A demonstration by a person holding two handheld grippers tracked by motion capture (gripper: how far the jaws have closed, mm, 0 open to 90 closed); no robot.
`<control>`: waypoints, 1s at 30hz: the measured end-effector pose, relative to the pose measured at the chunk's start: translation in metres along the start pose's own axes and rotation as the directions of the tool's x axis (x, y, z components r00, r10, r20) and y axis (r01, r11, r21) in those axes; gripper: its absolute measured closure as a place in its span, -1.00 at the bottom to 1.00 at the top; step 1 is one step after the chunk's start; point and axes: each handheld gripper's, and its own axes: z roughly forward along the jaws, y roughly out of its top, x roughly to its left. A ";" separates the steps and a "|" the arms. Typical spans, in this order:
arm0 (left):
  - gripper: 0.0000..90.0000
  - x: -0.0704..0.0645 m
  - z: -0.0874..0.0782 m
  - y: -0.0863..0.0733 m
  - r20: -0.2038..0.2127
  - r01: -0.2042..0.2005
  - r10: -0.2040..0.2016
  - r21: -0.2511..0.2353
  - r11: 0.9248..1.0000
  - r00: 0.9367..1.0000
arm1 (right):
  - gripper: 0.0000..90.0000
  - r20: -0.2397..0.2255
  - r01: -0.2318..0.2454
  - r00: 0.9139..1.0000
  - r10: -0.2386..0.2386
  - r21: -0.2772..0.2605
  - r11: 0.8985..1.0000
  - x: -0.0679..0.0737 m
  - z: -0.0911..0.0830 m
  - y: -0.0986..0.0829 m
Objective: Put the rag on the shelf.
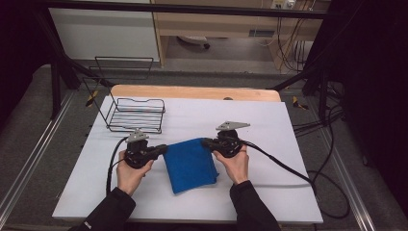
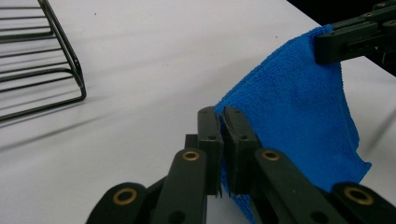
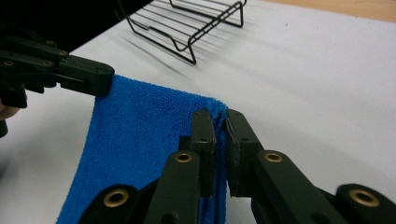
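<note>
A blue cloth point(image 1: 190, 164) lies folded on the white table top, its far edge lifted between the two grippers. My left gripper point(image 1: 163, 148) is shut on the cloth's far left corner; in the left gripper view the blue cloth point(image 2: 299, 112) is pinched between the jaws of that gripper point(image 2: 221, 114). My right gripper point(image 1: 205, 142) is shut on the far right corner, and in the right gripper view the cloth point(image 3: 140, 140) runs from my own gripper point(image 3: 218, 116) across to the other gripper's jaws. The cloth's near end rests on the table.
A black wire basket point(image 1: 134, 114) stands on the table behind the left gripper, also seen as a wire basket point(image 2: 37, 60) and a wire rack point(image 3: 187, 23). The white table top point(image 1: 269, 125) has a wooden strip along its far edge. Cables trail off to the right.
</note>
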 end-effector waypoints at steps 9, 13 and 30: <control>0.91 -0.009 -0.011 0.008 -0.001 -0.036 0.036 -0.040 0.999 0.999 | 0.87 -0.007 0.005 1.000 -0.006 -0.059 0.998 0.004 -0.013 0.003; 0.91 -0.011 -0.017 0.012 -0.008 -0.062 0.061 -0.057 0.996 0.998 | 0.87 -0.006 0.013 1.000 -0.014 -0.089 0.996 0.007 -0.018 0.006; 0.91 -0.015 -0.044 0.025 -0.026 -0.088 0.086 -0.143 0.986 0.996 | 0.87 0.006 0.064 0.998 -0.065 -0.218 0.974 0.029 -0.030 0.022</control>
